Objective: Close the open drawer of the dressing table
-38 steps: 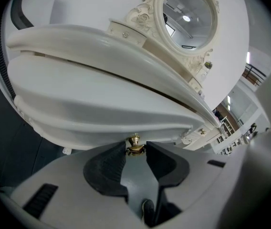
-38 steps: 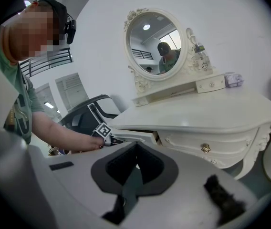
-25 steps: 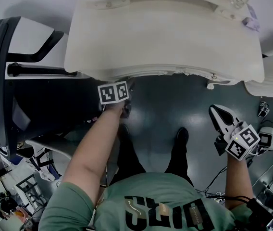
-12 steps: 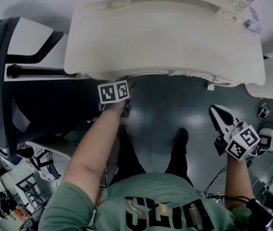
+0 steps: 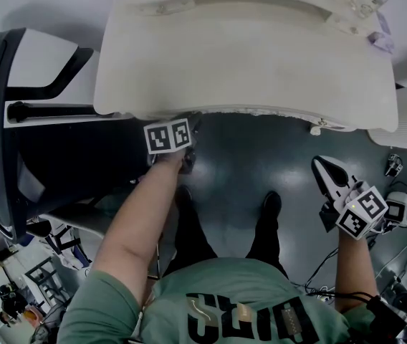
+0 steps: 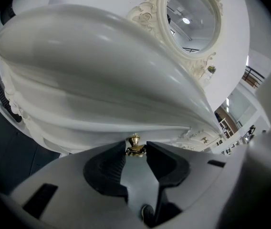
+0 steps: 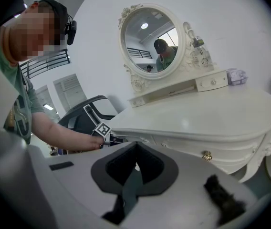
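The white dressing table [image 5: 246, 56] fills the top of the head view. My left gripper [image 5: 191, 124] reaches under its front edge, tips hidden there. In the left gripper view the jaws [image 6: 136, 149] close on a small brass drawer knob [image 6: 135, 144], one pad on each side. The drawer front [image 6: 102, 123] behind the knob lies close under the tabletop; how far it stands out I cannot tell. My right gripper [image 5: 323, 169] hangs low at the right, away from the table, pads [image 7: 135, 147] together and holding nothing.
A black office chair [image 5: 3, 120] stands left of the table. The oval mirror [image 7: 150, 42] rises at the table's back. A second brass knob [image 7: 206, 155] shows on the right drawer. Cables and small devices [image 5: 397, 206] lie on the floor at right. My shoe [image 5: 270, 203] is below the table.
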### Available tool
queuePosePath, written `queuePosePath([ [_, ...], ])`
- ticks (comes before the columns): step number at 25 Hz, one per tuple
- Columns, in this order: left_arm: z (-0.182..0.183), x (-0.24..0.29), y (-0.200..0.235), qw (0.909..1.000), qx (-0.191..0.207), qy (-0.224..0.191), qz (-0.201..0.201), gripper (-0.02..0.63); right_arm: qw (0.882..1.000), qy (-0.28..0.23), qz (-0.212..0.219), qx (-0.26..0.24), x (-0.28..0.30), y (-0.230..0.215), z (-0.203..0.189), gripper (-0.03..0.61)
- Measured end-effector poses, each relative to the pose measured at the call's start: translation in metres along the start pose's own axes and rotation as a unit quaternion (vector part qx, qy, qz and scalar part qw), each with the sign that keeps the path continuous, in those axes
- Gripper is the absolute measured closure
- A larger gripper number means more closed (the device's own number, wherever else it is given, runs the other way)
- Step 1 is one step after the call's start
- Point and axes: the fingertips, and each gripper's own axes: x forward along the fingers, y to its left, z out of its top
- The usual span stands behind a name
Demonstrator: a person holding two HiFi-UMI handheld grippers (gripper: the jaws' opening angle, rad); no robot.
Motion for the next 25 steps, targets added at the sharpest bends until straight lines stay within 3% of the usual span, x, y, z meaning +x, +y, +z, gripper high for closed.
queuePosePath([
  [15,0.003,0.012,0.003,0.9983,-0.058,0.004,-0.005,0.46,1.0,0.003,0.007,0.003,0.016,-0.005,0.007,0.568],
  [25,-0.003,0.004,0.001,0.9979,-0.065,-0.008,-0.001,0.46,1.0,-0.005,0.0,-0.001,0.001,0.004,0.013,0.568],
])
